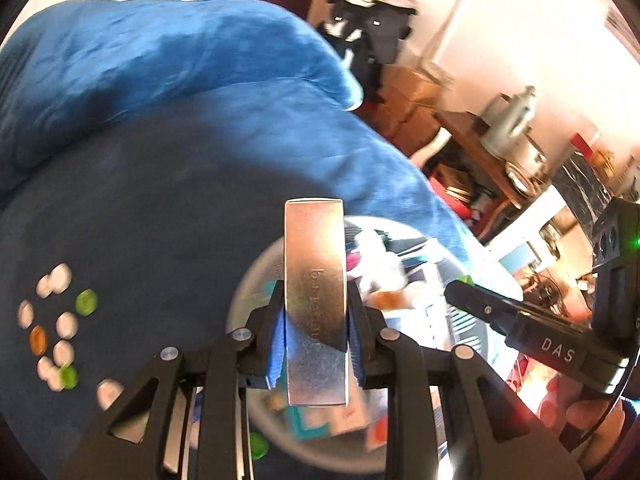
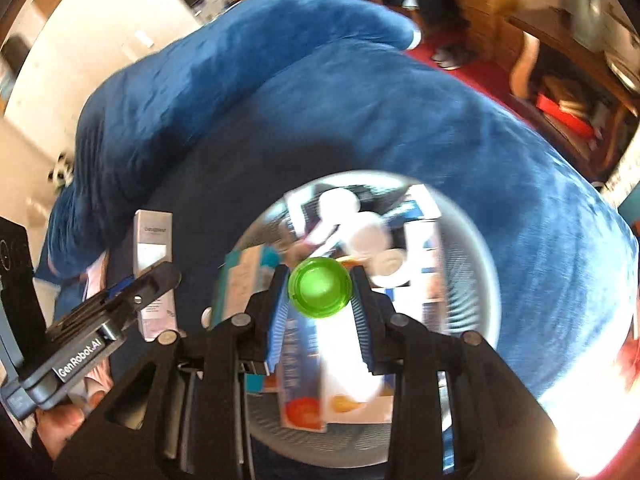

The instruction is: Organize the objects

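My left gripper [image 1: 316, 312] is shut on a silver box [image 1: 315, 300], held upright over a round grey basket [image 1: 256, 276] full of boxes and white caps. It also shows at the left of the right wrist view [image 2: 154, 276], with the silver box [image 2: 154, 240] in it. My right gripper [image 2: 320, 292] is shut on a green bottle cap [image 2: 320, 286], above the same basket [image 2: 472, 256]. The right gripper's tip [image 1: 464, 292] shows at the right of the left wrist view, with the green cap's edge [image 1: 465, 279] just visible.
Several loose white, green and orange caps [image 1: 60, 328] lie on the dark blue sofa seat [image 1: 152, 208] left of the basket. A blue cushion back [image 1: 180, 48] rises behind. Cluttered shelves [image 1: 500, 152] and boxes stand to the right.
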The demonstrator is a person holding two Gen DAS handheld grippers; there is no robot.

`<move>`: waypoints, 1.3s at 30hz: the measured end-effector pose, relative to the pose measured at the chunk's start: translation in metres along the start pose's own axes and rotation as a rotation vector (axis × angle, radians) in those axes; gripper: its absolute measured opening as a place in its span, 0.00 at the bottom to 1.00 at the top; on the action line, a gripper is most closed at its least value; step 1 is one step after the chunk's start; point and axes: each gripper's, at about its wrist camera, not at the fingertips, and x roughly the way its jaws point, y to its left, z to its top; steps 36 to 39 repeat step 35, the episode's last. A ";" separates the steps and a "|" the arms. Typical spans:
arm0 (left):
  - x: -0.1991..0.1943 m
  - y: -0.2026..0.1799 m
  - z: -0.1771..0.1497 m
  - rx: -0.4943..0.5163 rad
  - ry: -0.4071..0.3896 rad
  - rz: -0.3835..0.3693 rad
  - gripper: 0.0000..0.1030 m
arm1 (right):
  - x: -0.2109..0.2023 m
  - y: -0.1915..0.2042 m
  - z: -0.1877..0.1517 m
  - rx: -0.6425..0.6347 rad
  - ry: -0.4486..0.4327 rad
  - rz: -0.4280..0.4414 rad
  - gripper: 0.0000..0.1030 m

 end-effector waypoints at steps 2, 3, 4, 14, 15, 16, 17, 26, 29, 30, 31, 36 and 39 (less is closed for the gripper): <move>0.011 -0.014 0.006 0.016 0.002 -0.016 0.26 | -0.002 -0.009 0.003 0.022 -0.007 0.002 0.30; 0.016 -0.020 0.008 0.025 0.003 -0.025 0.26 | -0.002 -0.013 0.004 0.028 -0.009 0.001 0.30; 0.021 -0.026 0.011 0.032 0.006 -0.031 0.26 | -0.002 -0.015 0.006 0.032 -0.010 0.003 0.30; 0.036 -0.023 0.007 -0.001 0.023 0.006 0.89 | -0.004 -0.041 0.014 0.105 -0.028 0.016 0.95; 0.034 -0.023 0.007 -0.002 0.014 0.010 0.92 | -0.006 -0.043 0.013 0.113 -0.037 0.008 0.96; 0.032 -0.022 0.005 -0.001 0.006 0.013 0.93 | -0.007 -0.043 0.013 0.115 -0.039 0.006 0.96; 0.029 -0.022 0.004 -0.002 -0.003 0.018 0.93 | -0.006 -0.043 0.013 0.115 -0.038 0.005 0.96; 0.010 -0.010 -0.012 -0.044 -0.022 0.070 0.93 | -0.011 -0.033 0.012 0.078 -0.056 0.001 0.96; 0.006 -0.007 -0.018 -0.069 -0.015 0.035 0.93 | -0.013 -0.029 0.010 0.072 -0.061 0.003 0.96; 0.004 -0.005 -0.020 -0.082 -0.012 0.016 0.94 | -0.013 -0.027 0.010 0.067 -0.062 0.005 0.96; 0.001 -0.003 -0.023 -0.091 -0.022 0.005 0.94 | -0.013 -0.024 0.009 0.060 -0.063 0.008 0.96; -0.009 0.001 -0.029 -0.069 -0.051 0.043 0.94 | -0.013 -0.014 0.006 0.024 -0.067 -0.001 0.96; -0.009 0.001 -0.029 -0.069 -0.051 0.043 0.94 | -0.013 -0.014 0.006 0.024 -0.067 -0.001 0.96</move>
